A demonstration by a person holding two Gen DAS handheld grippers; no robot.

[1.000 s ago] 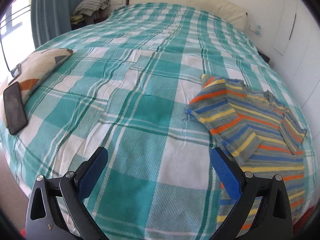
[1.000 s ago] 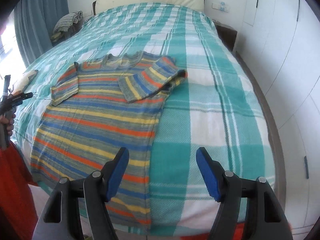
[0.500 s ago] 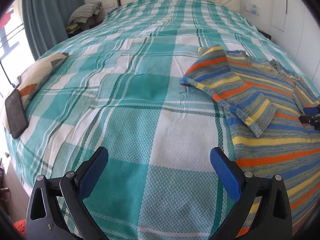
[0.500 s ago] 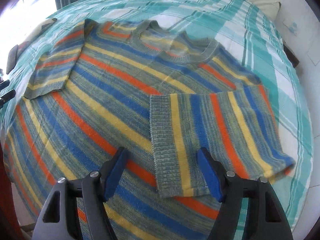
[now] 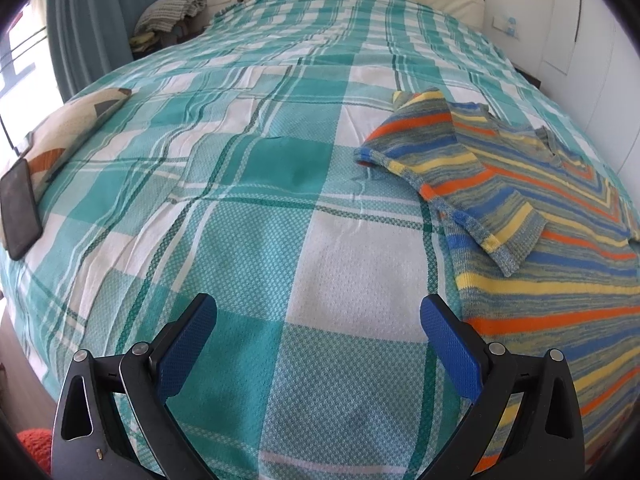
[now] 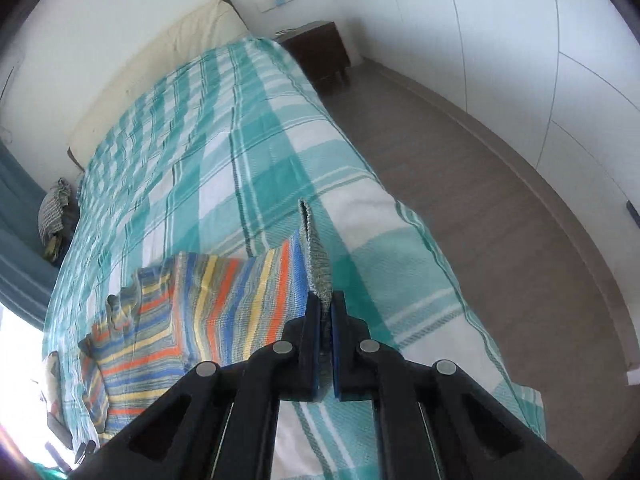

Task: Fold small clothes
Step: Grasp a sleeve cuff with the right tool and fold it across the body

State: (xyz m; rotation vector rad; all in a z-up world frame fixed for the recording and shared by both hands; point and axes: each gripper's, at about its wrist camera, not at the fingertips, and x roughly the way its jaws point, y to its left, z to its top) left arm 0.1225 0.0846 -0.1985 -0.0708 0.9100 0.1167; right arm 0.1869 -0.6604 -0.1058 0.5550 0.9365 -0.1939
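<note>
A small striped knit sweater point(image 5: 532, 216) in orange, blue, yellow and grey lies flat on the right of the teal plaid bed cover point(image 5: 256, 208), one sleeve folded in over its body. My left gripper point(image 5: 320, 324) is open and empty, low over the cover, left of the sweater's hem. In the right wrist view my right gripper point(image 6: 326, 304) is shut on the ribbed cuff of the sweater's sleeve point(image 6: 316, 256) and holds it lifted on edge; the sweater's body point(image 6: 192, 312) trails away to the left.
A black phone point(image 5: 18, 208) lies on a patterned cushion point(image 5: 68, 128) at the bed's left edge. Folded laundry point(image 5: 172, 16) sits beside the headboard. A dark nightstand point(image 6: 320, 48), wood floor point(image 6: 480, 208) and white wardrobe doors lie right of the bed.
My right gripper has closed on the sleeve cuff and lifted it, swinging to face the bed's right side. My left gripper stays open and has shifted slightly.
</note>
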